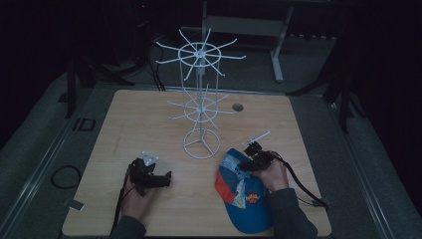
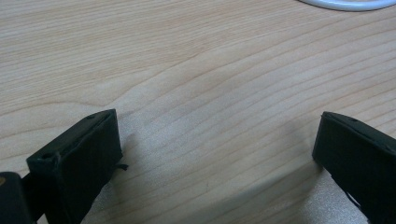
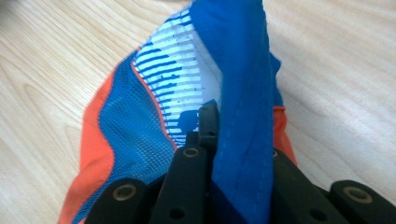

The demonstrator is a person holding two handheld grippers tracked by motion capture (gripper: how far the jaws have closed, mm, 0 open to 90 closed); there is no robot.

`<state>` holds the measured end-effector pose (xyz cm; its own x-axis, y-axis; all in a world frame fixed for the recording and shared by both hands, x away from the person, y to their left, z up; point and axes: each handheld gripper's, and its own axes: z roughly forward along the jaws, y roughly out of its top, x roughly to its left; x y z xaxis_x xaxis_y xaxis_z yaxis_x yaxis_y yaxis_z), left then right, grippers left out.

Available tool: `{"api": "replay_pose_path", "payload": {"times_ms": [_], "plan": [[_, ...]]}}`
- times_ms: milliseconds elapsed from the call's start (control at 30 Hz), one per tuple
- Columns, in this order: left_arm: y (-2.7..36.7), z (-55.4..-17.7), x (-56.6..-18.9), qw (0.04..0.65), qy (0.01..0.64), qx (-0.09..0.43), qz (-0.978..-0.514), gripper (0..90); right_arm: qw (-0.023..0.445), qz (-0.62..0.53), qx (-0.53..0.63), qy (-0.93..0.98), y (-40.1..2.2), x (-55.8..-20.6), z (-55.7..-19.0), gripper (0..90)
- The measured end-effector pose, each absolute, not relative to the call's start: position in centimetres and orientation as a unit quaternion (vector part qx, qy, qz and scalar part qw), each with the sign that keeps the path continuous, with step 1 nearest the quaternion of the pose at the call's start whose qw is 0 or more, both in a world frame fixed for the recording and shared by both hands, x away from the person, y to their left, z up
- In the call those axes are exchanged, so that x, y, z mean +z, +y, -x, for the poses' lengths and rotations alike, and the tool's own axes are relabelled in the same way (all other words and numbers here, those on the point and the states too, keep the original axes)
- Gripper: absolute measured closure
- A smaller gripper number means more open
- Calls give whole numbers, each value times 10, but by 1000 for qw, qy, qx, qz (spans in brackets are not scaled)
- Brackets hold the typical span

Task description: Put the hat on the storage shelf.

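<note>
The wooden table takes up the middle of the high view, lit against a dark room. A white wire display stand rises from its centre, with a round base ring in the middle of the frame and two tiers of radiating hooks above it, the upper tier reaching into the top centre. A small round hole sits in the tabletop just right of the stand. The blue, orange and white cap lies in the lower right of the high view, near the table's front edge and to the right of the stand's base. The person's right forearm comes in from the bottom right, sleeve dark, with the hand laid over the cap's upper edge and pointing up the frame; the right gripper sits at the top of the cap. In the right gripper view its jaws are pressed together on a fold of the cap, the blue edge band running up between them at the centre of the frame, with mesh and striped panels spread to the left. The left forearm enters from the lower left, the hand resting low on the bare table and angled to the right; the left gripper lies well left of the cap. In the left gripper view its jaws stand wide apart over plain wood, nothing between them.
</note>
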<state>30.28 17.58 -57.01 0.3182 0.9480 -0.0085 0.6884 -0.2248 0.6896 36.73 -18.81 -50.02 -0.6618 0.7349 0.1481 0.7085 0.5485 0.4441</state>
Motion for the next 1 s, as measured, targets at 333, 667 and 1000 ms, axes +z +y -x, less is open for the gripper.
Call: {"api": "replay_pose_path", "payload": {"times_ms": [333, 667, 1000], "plan": [[176, -303, -570, 303, 543, 214, -753, 14, 45, -400, 287, 870, -195, -483, -358, 877], [176, -303, -570, 305, 544, 214, -752, 14, 60, -386, 324, 862, -198, -463, -348, 877], [176, -303, -570, 305, 544, 214, -751, 14, 67, -370, 347, 859, -196, -449, -341, 875]]}}
